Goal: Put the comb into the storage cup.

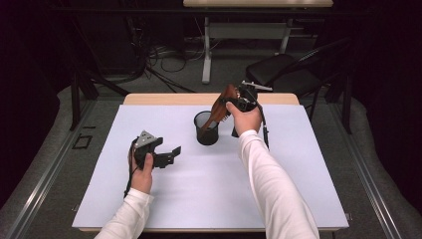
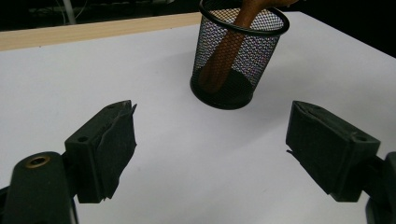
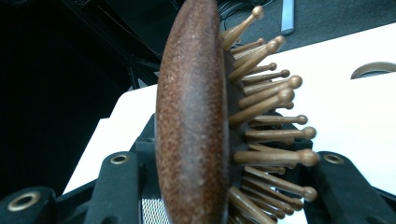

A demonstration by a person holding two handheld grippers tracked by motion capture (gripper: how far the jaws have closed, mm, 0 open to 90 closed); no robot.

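Your wooden hairbrush (image 3: 196,121) is pinched by its head between the jaws of your right gripper (image 1: 238,103), with the round-tipped wooden pins (image 3: 271,116) sticking out to one side in the right gripper view. The brush slants down and to the left from that gripper, and its handle (image 2: 226,46) stands inside the black mesh cup (image 1: 206,128), leaning against the rim. The cup stands upright near the middle of the far half of the white desk (image 1: 209,194), just left of your right hand (image 1: 245,119). Your left gripper (image 1: 168,155) hovers low over the desk, nearer to you and left of the cup, well apart from it, jaws spread with nothing between them, facing the cup.
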